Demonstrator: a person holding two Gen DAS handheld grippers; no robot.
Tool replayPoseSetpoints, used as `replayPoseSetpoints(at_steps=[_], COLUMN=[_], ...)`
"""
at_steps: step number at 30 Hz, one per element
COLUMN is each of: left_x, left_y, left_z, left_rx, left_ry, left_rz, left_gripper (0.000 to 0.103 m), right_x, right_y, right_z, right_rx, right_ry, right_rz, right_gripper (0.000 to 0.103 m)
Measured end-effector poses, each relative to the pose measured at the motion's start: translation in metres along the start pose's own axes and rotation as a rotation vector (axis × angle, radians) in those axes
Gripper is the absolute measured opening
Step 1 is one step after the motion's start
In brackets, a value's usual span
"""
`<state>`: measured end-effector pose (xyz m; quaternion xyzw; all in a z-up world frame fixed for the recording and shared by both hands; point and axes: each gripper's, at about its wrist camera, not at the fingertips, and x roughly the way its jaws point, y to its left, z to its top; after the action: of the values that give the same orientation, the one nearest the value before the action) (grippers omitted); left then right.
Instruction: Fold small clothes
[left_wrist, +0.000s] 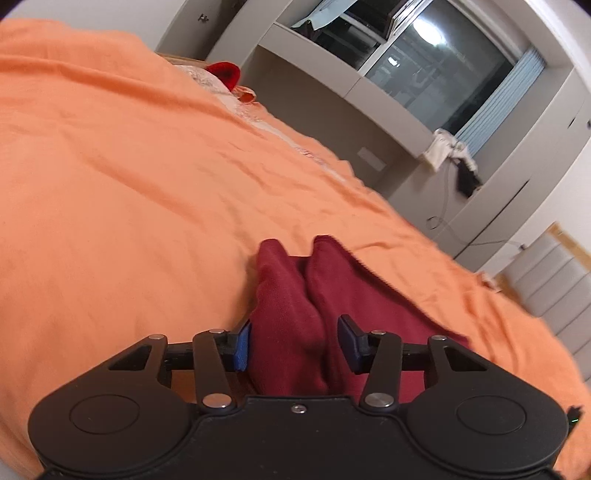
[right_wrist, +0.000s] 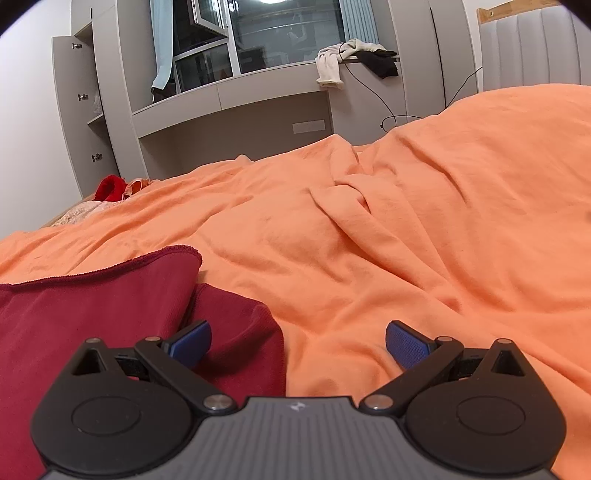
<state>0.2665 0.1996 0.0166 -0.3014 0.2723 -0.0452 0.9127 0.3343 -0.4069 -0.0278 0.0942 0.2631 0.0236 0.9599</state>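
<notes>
A dark red garment (left_wrist: 291, 295) lies on the orange bedsheet (left_wrist: 129, 184). In the left wrist view two bunched ridges of it run up between the fingers of my left gripper (left_wrist: 295, 343). The jaws stand partly closed around the cloth; the left blue pad (left_wrist: 243, 345) touches it, and the right pad (left_wrist: 349, 341) sits just beside the fold. In the right wrist view the garment (right_wrist: 92, 306) fills the lower left, its hemmed corner pointing right. My right gripper (right_wrist: 299, 343) is wide open, its left fingertip (right_wrist: 192, 341) over the garment's folded edge and its right one over bare sheet.
The orange sheet (right_wrist: 406, 240) is rumpled, with a thick fold in the middle. A bright red item (right_wrist: 109, 188) lies at the bed's far edge. Beyond are a grey window ledge with draped clothes (right_wrist: 332, 66), a cable and a padded headboard (right_wrist: 535, 48).
</notes>
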Motion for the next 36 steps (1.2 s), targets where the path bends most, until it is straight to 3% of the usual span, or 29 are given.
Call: replayPoseSetpoints(at_steps=[7, 15, 25, 29, 36], left_x=[-0.009, -0.018, -0.029, -0.033, -0.044], left_y=[0.003, -0.009, -0.015, -0.021, -0.036], left_z=[-0.003, -0.018, -0.030, -0.036, -0.051], left_rx=[-0.048, -0.006, 0.048, 0.094, 0.183], left_ry=[-0.017, -0.032, -0.102, -0.133, -0.207], left_rz=[-0.079, -0.125, -0.067, -0.025, 0.042], left_gripper=[0.041, 0.043, 0.069, 0.081, 0.102], right_x=[0.003, 0.003, 0.003, 0.002, -0.012], right_y=[-0.001, 0.000, -0.007, -0.014, 0.000], right_z=[0.000, 0.000, 0.000, 0.001, 0.005], right_rx=[0.004, 0.004, 0.006, 0.033, -0.036], right_ry=[0.006, 0.005, -0.024, -0.036, -0.095], right_rz=[0.001, -0.001, -0.157, -0.139, -0.124], right_gripper=[0.102, 0.103, 0.103, 0.103, 0.103])
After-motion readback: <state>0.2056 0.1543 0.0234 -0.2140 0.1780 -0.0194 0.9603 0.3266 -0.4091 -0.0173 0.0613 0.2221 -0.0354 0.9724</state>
